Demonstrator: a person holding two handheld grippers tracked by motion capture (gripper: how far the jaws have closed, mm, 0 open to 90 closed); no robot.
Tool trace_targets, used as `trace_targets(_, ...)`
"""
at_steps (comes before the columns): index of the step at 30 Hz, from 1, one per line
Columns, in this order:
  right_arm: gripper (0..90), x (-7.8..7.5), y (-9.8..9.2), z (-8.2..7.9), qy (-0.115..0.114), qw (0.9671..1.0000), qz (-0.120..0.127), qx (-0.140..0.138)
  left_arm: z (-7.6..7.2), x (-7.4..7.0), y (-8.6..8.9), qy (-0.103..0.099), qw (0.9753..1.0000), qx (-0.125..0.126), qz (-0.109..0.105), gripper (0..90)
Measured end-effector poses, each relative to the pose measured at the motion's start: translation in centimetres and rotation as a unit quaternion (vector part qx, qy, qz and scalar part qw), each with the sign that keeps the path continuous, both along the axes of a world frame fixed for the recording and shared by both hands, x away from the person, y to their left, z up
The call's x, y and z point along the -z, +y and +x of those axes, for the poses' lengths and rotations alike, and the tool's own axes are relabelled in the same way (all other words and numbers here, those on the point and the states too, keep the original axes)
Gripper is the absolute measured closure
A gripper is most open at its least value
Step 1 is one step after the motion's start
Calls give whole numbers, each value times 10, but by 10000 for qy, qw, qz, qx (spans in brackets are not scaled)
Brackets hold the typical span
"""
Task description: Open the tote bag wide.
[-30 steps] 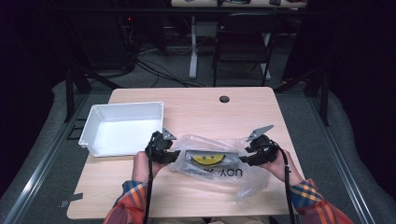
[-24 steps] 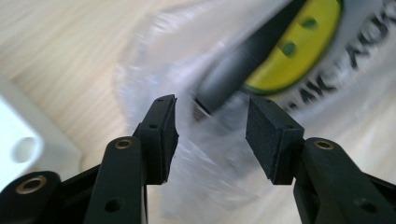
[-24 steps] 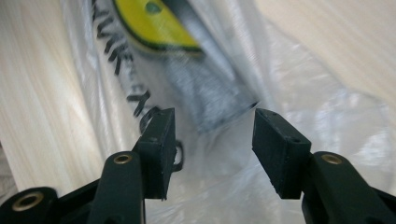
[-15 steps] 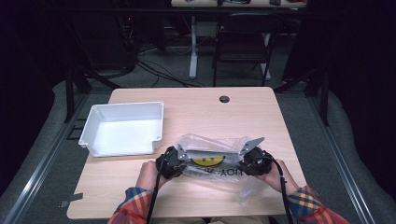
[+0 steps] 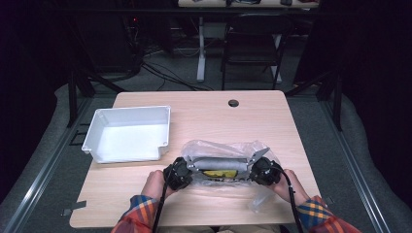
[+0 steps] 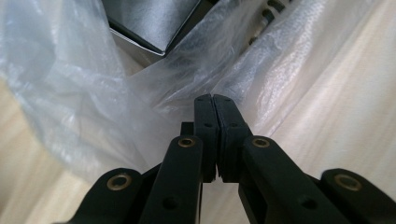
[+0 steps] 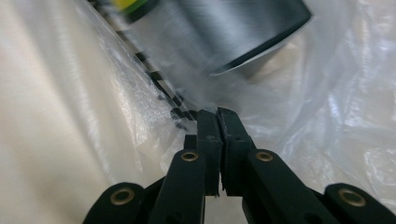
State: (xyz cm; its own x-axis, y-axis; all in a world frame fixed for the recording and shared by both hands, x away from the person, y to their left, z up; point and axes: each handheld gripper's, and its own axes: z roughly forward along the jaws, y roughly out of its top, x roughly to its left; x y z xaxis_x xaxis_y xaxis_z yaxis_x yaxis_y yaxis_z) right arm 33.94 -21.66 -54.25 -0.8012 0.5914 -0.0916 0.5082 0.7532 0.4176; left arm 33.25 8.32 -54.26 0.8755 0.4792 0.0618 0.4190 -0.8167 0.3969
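- Dark floor, cables and a folding chair [image 5: 252, 41] lie beyond our wooden bench [image 5: 204, 116] in the high view. We hold the clear plastic bag [image 5: 221, 162], with a grey box [image 5: 216, 164] inside, near the front edge, right of centre; the left claw [image 5: 180, 173] and right claw [image 5: 260, 170] grip its two ends. A white tray [image 5: 127, 133] sits near the left edge.
- Left gripper view: our left claw [image 6: 215, 109] has its jaws pressed together, pinching the bag's [image 6: 79, 88] film, the box [image 6: 144, 21] just beyond.
- Right gripper view: our right claw [image 7: 217, 122] is likewise clamped on the bag [image 7: 327, 93], beside the box [image 7: 243, 28] and black lettering [image 7: 159, 88].
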Motion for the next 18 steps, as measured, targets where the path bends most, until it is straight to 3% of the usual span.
trace_targets(4, 870, 5, 2, 18, -252, 9990, -148, 339, -2, 0, -3, 84, 9999, 62, -128, 884)
trace_targets(8, 827, 8, -2, 29, -79, 9990, -64, 435, -3, -4, 0, 118, 9996, 29, -240, 826)
trace_targets(11, 756, 2, -8, 26, 37, 9993, 100, 350, -2, -16, 6, 125, 9977, -63, -657, 747)
trace_targets(14, 638, -13, -15, 17, 45, 9991, 389, 178, -4, -31, 9, 43, 9936, -96, -1122, 676)
trace_targets(18, 543, -30, -15, 8, -191, 9974, 677, 127, -2, -40, 11, -231, 9916, -330, -1231, 617)
